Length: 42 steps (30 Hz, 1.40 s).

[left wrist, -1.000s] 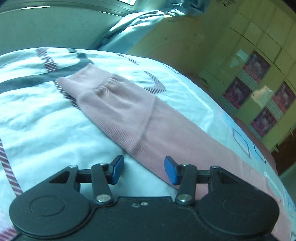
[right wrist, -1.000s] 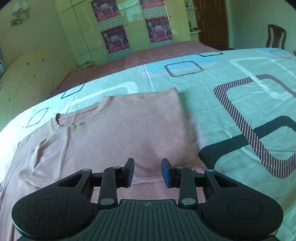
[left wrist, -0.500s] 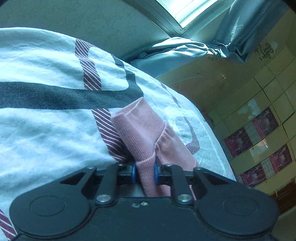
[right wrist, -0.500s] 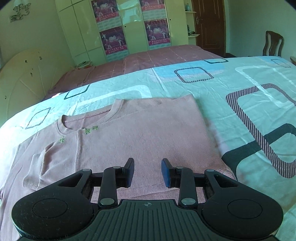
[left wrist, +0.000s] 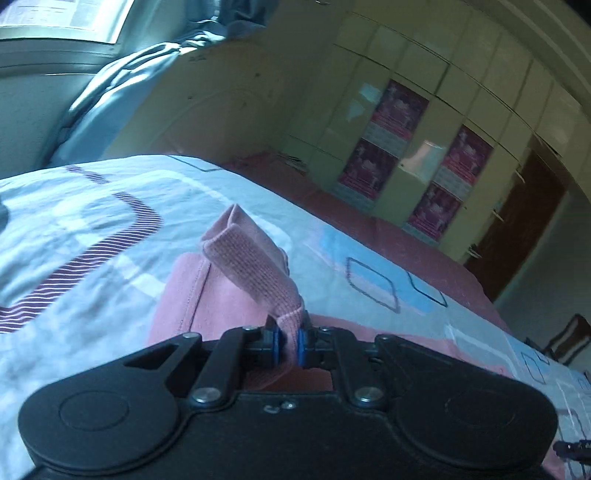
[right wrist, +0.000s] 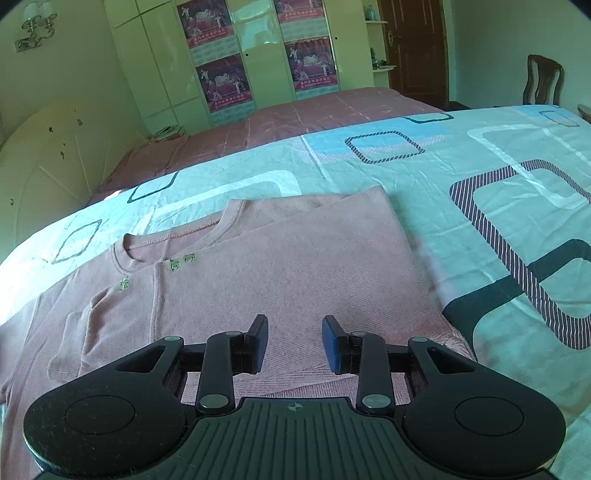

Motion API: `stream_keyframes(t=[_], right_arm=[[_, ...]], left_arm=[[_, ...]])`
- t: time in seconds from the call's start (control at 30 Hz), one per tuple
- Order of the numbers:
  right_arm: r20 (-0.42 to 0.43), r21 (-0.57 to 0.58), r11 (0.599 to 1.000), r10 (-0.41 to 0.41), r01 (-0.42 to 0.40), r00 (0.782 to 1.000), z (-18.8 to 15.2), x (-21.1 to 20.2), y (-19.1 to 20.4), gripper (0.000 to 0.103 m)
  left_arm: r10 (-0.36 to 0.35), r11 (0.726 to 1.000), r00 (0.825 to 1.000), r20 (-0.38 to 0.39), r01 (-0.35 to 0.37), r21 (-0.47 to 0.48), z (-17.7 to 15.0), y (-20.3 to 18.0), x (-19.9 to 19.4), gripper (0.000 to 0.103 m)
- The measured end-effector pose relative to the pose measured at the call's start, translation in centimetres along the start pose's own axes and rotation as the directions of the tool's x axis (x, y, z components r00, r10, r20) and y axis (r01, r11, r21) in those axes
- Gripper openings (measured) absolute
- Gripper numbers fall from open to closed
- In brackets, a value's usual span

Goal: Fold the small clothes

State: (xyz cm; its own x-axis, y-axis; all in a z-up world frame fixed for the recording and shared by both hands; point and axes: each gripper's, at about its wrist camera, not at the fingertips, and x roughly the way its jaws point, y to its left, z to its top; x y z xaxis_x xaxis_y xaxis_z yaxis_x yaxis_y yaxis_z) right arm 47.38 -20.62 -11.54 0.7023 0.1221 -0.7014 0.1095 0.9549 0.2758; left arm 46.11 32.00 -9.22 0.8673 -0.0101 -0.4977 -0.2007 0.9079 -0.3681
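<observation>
Across the bedspread (right wrist: 461, 177), pale with blue and striped squares, a pink shirt (right wrist: 288, 266) lies flat, its right side already folded in and its collar (right wrist: 177, 243) toward 11 o'clock in the right wrist view. Beyond the spread, at 12 o'clock, runs a dark red sheet (right wrist: 295, 114), then a wardrobe (right wrist: 258, 48) hung with 4 posters (right wrist: 225, 83). A wooden chair (right wrist: 543, 79) stands at 2 o'clock beside a brown door (right wrist: 413, 48), and a wall lamp (right wrist: 35, 22) hangs at 10 o'clock. Nothing lies between the tongs and the cloth.

Closest in the right wrist view, the right gripper (right wrist: 294, 343) sits low over the bottom part of the shirt, the hem just under its blue pads (right wrist: 330, 347). Its jaws stand spread with a clear gap, holding nothing.

From the left wrist view, the left gripper (left wrist: 288, 345) has its jaws pressed together on the ribbed cuff of the sleeve (left wrist: 255, 273). That sleeve rises from the pinch toward 11 o'clock, lifted off the shirt body (left wrist: 221, 310) that lies beneath it. Farther out at 10 o'clock a bluish curtain (left wrist: 122, 85) bunches under a window (left wrist: 62, 18).
</observation>
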Motion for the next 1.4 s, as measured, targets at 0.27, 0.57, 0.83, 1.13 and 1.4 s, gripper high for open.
stream_keyframes(t=[0.27,0.57,0.83,1.13,1.4], right_arm=[[0.010,0.035,0.999,0.038,-0.038,0.999,0.1,-1.0,-1.9,0.032],[-0.002,0.073,0.993,0.098,-0.098,0.995,0.0,-2.7,-4.4,0.032],[-0.050,0.101,0.968,0.236,-0.230,0.971,0.2,-3.1,-3.7,0.032],[-0.066,0.146,0.909,0.402,-0.390,0.913,-0.5,-0.9,0.5,0.070],[-0.166,0.306,0.847,0.498,-0.435,0.851,-1.9,3.9,4.2,0.058]], left_arm=[[-0.124,0.955,0.977,-0.172,0.164,0.247,-4.9,-14.8,4.1,0.008],[-0.173,0.877,0.923,-0.343,0.302,0.373,-10.8,-24.6,8.3,0.011],[-0.195,0.824,0.894,-0.403,0.372,0.426,-14.8,-26.6,8.5,0.076],[-0.086,0.896,0.974,-0.212,0.168,0.410,-10.3,-17.1,1.1,0.071],[0.074,0.954,0.967,-0.245,0.003,0.301,-9.0,-7.0,-0.6,0.067]])
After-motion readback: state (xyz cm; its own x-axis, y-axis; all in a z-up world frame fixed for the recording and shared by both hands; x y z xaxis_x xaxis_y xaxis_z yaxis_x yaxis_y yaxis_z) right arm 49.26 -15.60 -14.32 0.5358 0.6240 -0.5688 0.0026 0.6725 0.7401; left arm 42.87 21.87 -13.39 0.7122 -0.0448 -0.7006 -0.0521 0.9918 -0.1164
